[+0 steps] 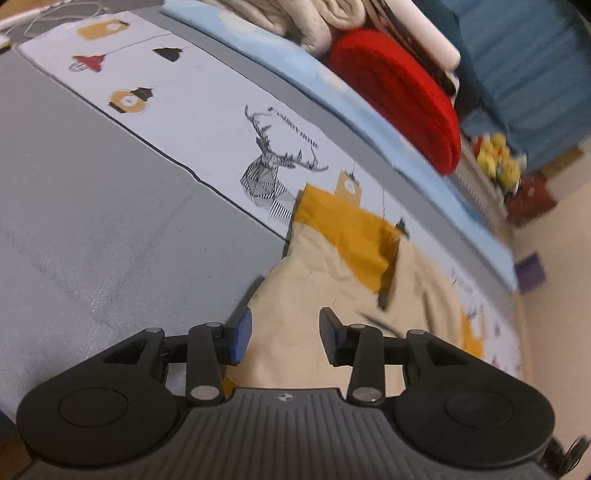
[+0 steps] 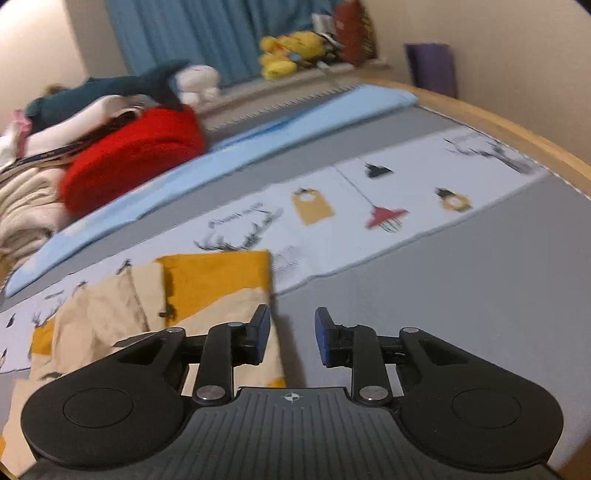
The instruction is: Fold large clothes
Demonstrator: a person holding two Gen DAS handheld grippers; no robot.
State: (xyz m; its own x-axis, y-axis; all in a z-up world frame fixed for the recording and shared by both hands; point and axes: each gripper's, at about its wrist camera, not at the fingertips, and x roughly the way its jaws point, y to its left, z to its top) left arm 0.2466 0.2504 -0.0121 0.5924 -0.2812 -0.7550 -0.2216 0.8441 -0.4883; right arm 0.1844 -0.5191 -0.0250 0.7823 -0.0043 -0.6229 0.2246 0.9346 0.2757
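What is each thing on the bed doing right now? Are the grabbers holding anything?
Left gripper: open, holding nothing, over the garment.
Right gripper: open, holding nothing, at the garment's edge.
Cream and mustard garment: lying partly folded on the bed.
Red cushion: resting against the pile of clothes.
Blue curtain: drawn shut.

The cream and mustard garment (image 1: 332,295) is partly hidden behind the left claw's (image 1: 284,338) housing, and its far side is smeared by blur. In the right wrist view, the clothes pile (image 2: 33,206) is cut off at the left edge and blurred.
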